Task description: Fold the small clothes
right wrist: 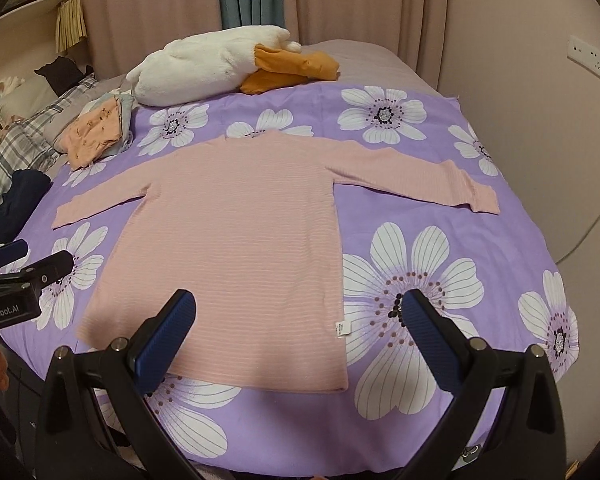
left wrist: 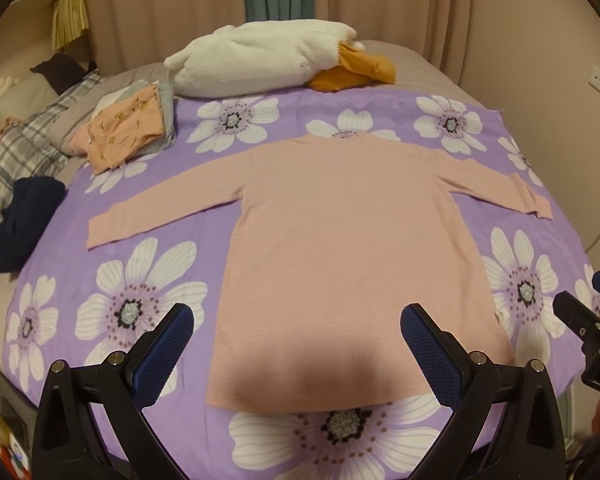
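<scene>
Both the left hand-held gripper (left wrist: 296, 344) and right hand-held gripper (right wrist: 298, 332) hover spread apart above the pink shirt's (left wrist: 340, 240) hem.

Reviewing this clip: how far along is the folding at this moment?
Done: a small stack of folded clothes sits at the far left of the purple floral sheet. In hand: nothing; the left gripper and right gripper hover open above the hem. Left: the pink long-sleeved top lies flat, sleeves spread, no fold made. A dark garment lies crumpled at the left edge.
</scene>
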A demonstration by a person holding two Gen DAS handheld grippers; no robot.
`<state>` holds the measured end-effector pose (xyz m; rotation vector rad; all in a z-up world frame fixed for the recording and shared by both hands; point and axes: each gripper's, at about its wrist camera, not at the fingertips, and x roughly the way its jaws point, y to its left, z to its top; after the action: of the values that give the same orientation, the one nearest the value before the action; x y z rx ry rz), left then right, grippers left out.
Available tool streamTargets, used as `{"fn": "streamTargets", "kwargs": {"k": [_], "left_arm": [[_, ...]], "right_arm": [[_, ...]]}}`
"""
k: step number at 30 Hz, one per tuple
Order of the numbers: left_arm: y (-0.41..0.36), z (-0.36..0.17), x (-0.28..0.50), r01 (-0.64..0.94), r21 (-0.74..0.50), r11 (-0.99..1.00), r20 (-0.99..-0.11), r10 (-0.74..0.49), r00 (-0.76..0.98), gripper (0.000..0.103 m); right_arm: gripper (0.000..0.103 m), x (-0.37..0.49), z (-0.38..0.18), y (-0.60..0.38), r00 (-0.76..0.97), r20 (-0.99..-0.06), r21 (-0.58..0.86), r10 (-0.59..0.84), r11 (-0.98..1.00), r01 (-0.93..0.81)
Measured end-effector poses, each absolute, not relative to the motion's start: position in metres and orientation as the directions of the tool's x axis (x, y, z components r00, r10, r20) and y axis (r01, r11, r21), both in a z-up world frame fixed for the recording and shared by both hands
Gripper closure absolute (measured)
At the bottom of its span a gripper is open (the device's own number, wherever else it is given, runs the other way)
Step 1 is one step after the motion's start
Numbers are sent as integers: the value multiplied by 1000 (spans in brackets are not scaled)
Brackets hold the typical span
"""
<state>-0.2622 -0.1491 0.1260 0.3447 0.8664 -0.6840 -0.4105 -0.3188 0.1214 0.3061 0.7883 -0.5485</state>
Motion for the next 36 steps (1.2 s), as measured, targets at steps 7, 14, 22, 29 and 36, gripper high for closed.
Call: {"fn": "streamTargets", "kwargs": {"k": [7, 14, 22, 29, 36], "left_arm": [[-145, 126, -266, 674, 7, 739, -795, -405, 452, 1], [-147, 125, -262, 676, 12, 737, -807, -392, 442, 1], [-149, 124, -260, 679, 16, 734, -806, -392, 443, 1], [-150, 123, -260, 681, 13, 732, -805, -397, 441, 1], [-145, 120, -261, 687, 16, 726, -809, -394, 436, 1]], "right_arm": [[0, -422, 125, -326, 587, -737, 66, -335, 829, 556], [0, -424, 125, -325, 590, -737, 68, -330, 832, 551], [0, -428, 124, -324, 601, -730, 68, -324, 841, 537], [0, -430, 124, -326, 606, -729, 71, -319, 845, 530], [0, -431, 124, -325, 610, -727, 74, -316, 847, 527]]}}
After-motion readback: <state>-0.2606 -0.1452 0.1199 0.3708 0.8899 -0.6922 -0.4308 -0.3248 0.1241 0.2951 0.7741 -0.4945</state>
